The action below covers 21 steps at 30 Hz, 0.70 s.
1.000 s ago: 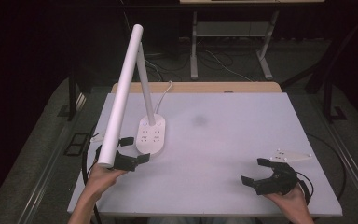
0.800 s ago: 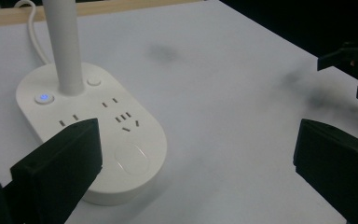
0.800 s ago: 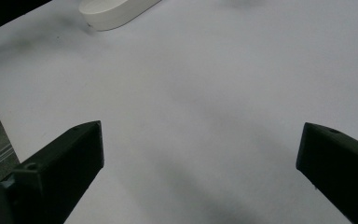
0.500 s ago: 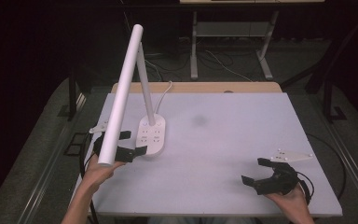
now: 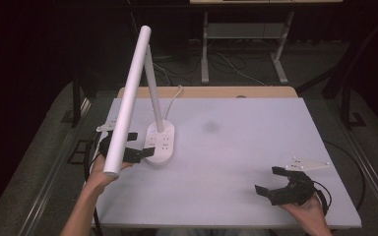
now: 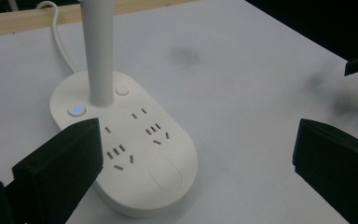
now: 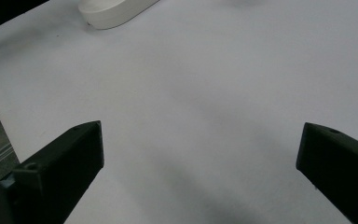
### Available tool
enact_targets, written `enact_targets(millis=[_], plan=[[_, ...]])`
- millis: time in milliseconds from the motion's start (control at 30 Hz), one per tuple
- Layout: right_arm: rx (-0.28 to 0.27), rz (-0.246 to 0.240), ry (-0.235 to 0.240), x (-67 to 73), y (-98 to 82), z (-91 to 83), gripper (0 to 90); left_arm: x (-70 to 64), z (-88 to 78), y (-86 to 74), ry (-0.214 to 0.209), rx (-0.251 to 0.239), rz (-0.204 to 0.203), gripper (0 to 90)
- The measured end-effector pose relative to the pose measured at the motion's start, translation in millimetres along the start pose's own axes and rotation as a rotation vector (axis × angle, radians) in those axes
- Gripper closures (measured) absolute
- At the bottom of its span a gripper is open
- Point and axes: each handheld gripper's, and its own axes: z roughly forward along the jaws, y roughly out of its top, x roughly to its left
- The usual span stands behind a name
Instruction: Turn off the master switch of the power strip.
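A white desk lamp stands at the table's left, its oval socket base (image 5: 160, 142) carrying a slanted stem and a long white tube head (image 5: 128, 98). My left gripper (image 5: 140, 144) is open right beside the base's left edge, partly hidden under the tube. In the left gripper view the base (image 6: 135, 154) lies between and ahead of the wide-apart jaws of the left gripper (image 6: 198, 135), with a blue-lit button (image 6: 76, 110) by the stem (image 6: 100, 51). My right gripper (image 5: 270, 180) is open near the front right, holding nothing. In its own view the right gripper (image 7: 200, 140) faces bare table.
The white table (image 5: 236, 147) has a wooden strip (image 5: 216, 92) along its back edge, where the lamp's cord (image 5: 174, 96) runs off. A faint dark smudge (image 5: 210, 127) marks the middle. Metal desk legs (image 5: 204, 49) and floor cables lie beyond.
My left gripper has moved away from the person and slightly right, ending close against the lamp base. The right gripper has stayed where it was.
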Motion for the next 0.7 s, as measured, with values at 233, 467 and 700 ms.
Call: enact_targets(millis=[233, 467, 700], plan=[[-0.002, 0.002, 0.001, -0.4, 0.2, -0.7, 0.0, 7.8, 1.4, 9.7, 0.020, 0.011, 0.000, 0.9], [-0.002, 0.002, 0.002, -0.7, 0.1, -0.6, 0.0, 15.1, 3.1, 15.9, 0.041, 0.010, -0.011, 1.6], [-0.006, -0.001, 0.001, -1.2, -0.1, -0.8, 0.0, 23.0, 5.7, 20.2, 0.060, 0.014, -0.021, 2.1]])
